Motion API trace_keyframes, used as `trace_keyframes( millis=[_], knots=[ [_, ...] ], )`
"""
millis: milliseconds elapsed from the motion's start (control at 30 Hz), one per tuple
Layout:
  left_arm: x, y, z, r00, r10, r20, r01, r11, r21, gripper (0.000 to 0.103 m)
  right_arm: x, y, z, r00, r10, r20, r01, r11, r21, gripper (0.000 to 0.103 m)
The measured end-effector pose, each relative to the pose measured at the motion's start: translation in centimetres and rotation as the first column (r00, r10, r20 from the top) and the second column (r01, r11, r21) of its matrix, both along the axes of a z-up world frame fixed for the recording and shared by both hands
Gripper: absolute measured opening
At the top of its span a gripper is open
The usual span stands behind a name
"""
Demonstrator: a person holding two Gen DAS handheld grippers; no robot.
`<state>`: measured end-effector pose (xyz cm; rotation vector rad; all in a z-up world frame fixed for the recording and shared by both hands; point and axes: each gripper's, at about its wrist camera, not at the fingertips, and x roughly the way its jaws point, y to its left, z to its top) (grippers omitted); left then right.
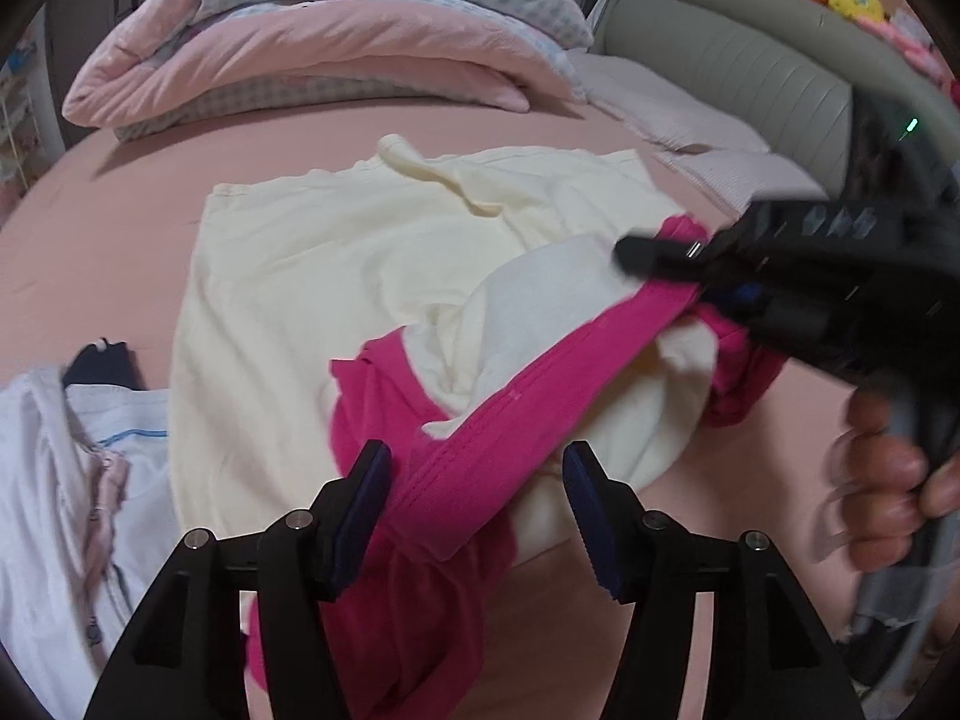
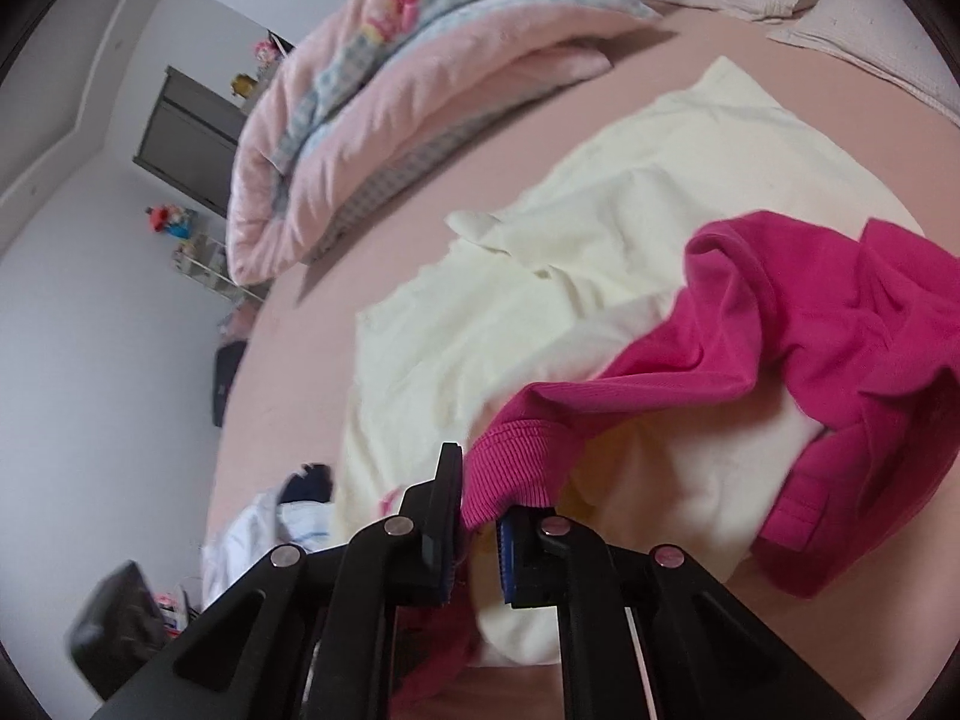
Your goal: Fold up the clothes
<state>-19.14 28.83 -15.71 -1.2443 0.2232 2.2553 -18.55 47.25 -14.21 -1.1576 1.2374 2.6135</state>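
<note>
We see the right tool (image 2: 477,531) closed on the ribbed hem of the pink garment (image 2: 840,348), lifting that edge off the bed (image 1: 120,222). The left tool (image 1: 474,510) stands open, its 2 pads either side of the pink hem band without pressing it. The pink garment lies bunched on top of a cream shirt (image 1: 300,300), which is spread flat on the bed. Left of the cream shirt lies a white garment (image 1: 54,480); beyond it sits a folded pink quilt (image 1: 312,42).
</note>
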Motion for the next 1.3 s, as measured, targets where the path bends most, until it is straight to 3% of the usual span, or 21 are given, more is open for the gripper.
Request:
trace_keyframes(
  millis=[200, 533, 833, 1067, 1267, 1300],
  knots=[
    [-1.0, -1.1, -1.0, 0.997, 0.075, 0.016, -0.074, 0.997, -0.028, 0.057, 0.3, 0.3, 2.2, 0.998, 0.011, -0.054, -0.009, 0.999, 0.043, 0.009],
    [-2.2, -4.4, -1.7, 0.980, 0.156, 0.123, -0.170, 0.980, 0.108, 0.057, 0.6, 0.0, 2.6, 0.998, 0.016, -0.066, -0.013, 0.999, 0.048, 0.009],
    [-3.0, -5.3, -1.1, 0.963, 0.170, 0.211, -0.219, 0.946, 0.238, 0.057, 1.1, 0.2, 3.4, 0.996, -0.002, -0.085, 0.008, 0.998, 0.070, 0.009],
    [-3.5, -5.7, -2.1, 0.925, 0.169, 0.339, -0.293, 0.887, 0.357, 0.057, 1.2, 0.0, 4.3, 0.995, 0.007, -0.104, 0.005, 0.994, 0.112, 0.009],
    [-4.3, -5.8, -2.1, 0.920, 0.245, 0.307, -0.349, 0.866, 0.357, 0.057, 1.6, 0.0, 4.7, 0.993, 0.014, -0.121, 0.000, 0.993, 0.117, 0.009],
    [-4.4, -5.9, -2.1, 0.919, 0.261, 0.296, -0.360, 0.863, 0.354, 0.052, 1.7, 0.0, 4.7, 0.992, 0.015, -0.122, -0.001, 0.993, 0.119, 0.009]
  ],
)
